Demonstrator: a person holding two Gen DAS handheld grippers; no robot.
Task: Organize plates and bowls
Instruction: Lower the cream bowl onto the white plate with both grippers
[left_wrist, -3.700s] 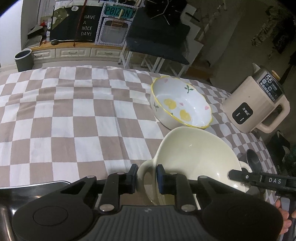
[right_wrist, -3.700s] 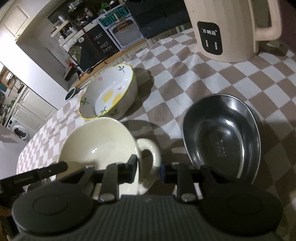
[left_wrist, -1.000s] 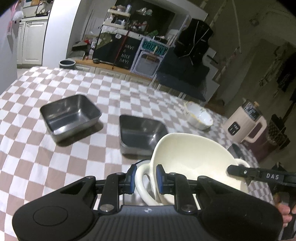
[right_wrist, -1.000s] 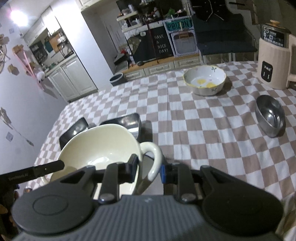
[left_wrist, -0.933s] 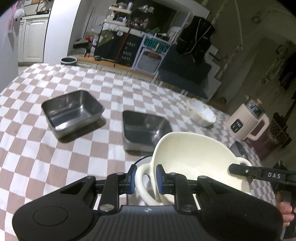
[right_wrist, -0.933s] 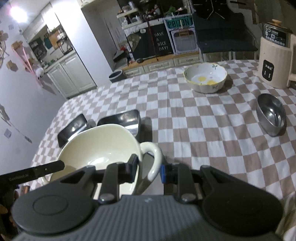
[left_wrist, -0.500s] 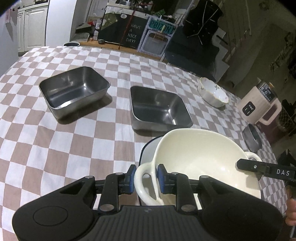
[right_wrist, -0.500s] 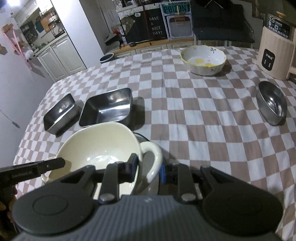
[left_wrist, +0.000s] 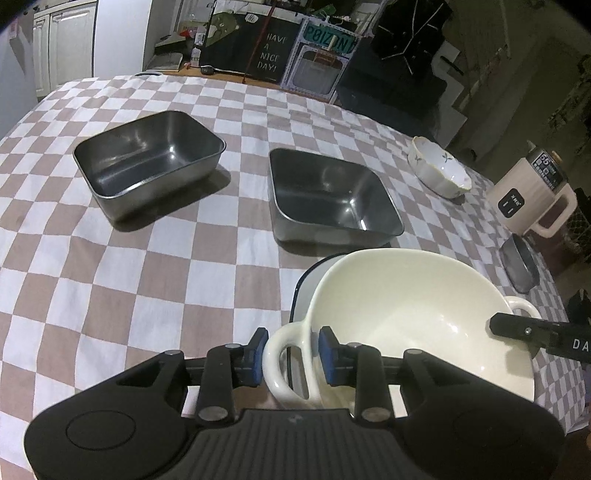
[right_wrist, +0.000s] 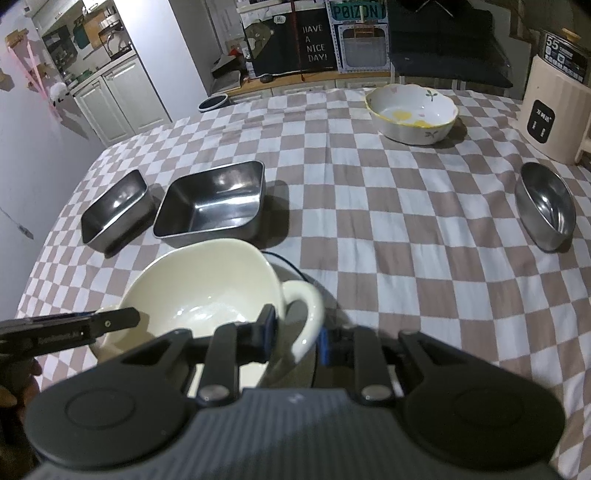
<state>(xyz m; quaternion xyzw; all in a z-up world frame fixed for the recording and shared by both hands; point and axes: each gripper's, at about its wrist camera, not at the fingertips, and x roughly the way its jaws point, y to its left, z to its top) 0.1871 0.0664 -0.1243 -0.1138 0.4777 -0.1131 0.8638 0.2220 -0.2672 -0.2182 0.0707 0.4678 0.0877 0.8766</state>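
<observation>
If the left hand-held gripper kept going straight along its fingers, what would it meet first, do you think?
The left hand-held gripper already clamps the cream bowl's handle. Pushed straight on, bowl and gripper would probably meet the nearer square steel pan first, though depth is unclear.

Glossy ceramic bowl (left_wrist: 402, 314), shiny metal trays (left_wrist: 147, 162) — matt checked cloth (left_wrist: 110, 277).

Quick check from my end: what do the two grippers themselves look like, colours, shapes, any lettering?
Both look alike: matte black plastic bodies with a ribbed centre panel, a round disc moulded on each side, and silver screws on the finger arms. The left gripper and right gripper each have blue pads on their fingertips. White lettering reading "DA" shows on the right gripper's side in the left wrist view. No cables or sleeves are visible.
</observation>
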